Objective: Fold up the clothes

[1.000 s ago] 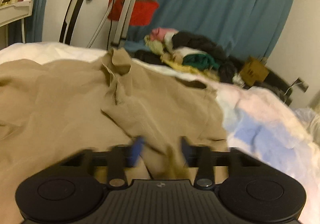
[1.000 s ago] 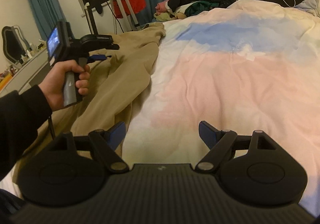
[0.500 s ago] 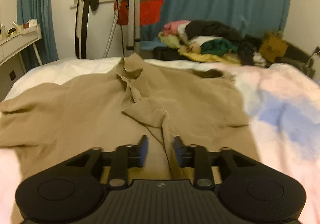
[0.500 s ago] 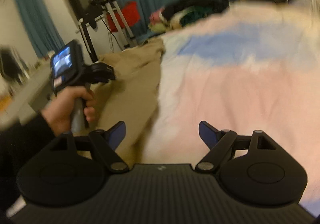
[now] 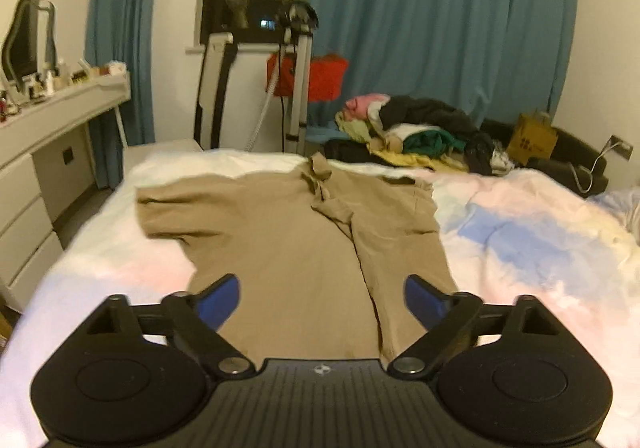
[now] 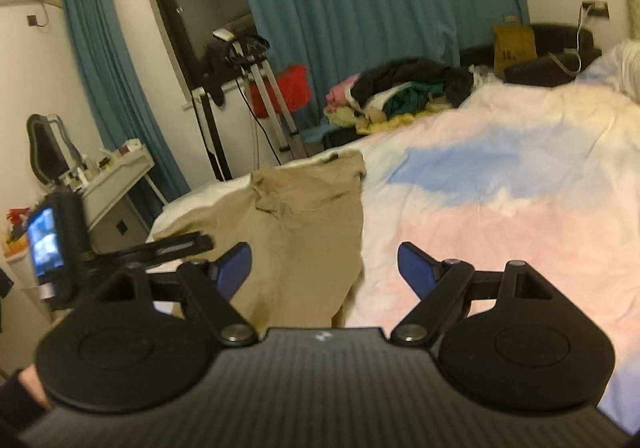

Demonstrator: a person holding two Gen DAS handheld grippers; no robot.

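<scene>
Shirt (image 5: 288, 244) lies spread on the bed (image 5: 532, 248), right side already lapped inward, and with left gripper (image 5: 322, 302) and right gripper (image 6: 324, 266) both wide apart and empty, we'd pinch edges cleanly and keep folds flat.

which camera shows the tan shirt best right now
The left wrist view: the tan shirt lies spread on the bed, collar and one sleeve visible. The right wrist view shows only one side of it, partly hidden behind the left gripper.
</scene>
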